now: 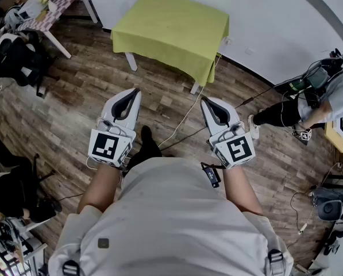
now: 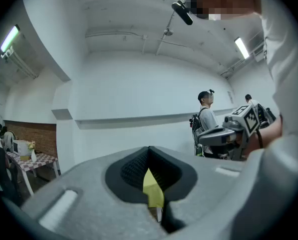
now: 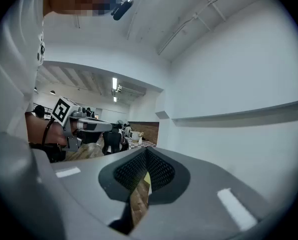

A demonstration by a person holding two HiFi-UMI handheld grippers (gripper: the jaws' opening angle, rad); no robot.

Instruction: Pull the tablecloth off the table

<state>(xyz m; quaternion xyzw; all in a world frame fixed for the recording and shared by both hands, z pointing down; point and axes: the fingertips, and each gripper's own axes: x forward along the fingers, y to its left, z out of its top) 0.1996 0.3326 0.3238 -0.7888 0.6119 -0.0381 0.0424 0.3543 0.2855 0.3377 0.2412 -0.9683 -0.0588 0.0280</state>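
Note:
A yellow-green tablecloth (image 1: 171, 27) covers a small white-legged table against the white wall, ahead of me in the head view. Both grippers hover over the wood floor, short of the table and apart from the cloth. My left gripper (image 1: 134, 92) is shut with nothing in it, and my right gripper (image 1: 205, 100) is shut and empty too. In the left gripper view the jaws (image 2: 149, 151) meet, and a sliver of the yellow cloth (image 2: 152, 189) shows through the slit below them. The right gripper view shows its jaws (image 3: 146, 151) closed, with floor boards beneath.
A white cable (image 1: 182, 119) runs across the floor from the table toward my feet. A second table with a checked cloth (image 1: 56, 4) stands at the far left, with dark chairs and bags (image 1: 16, 56) beside it. A person (image 1: 320, 96) sits at the right among equipment.

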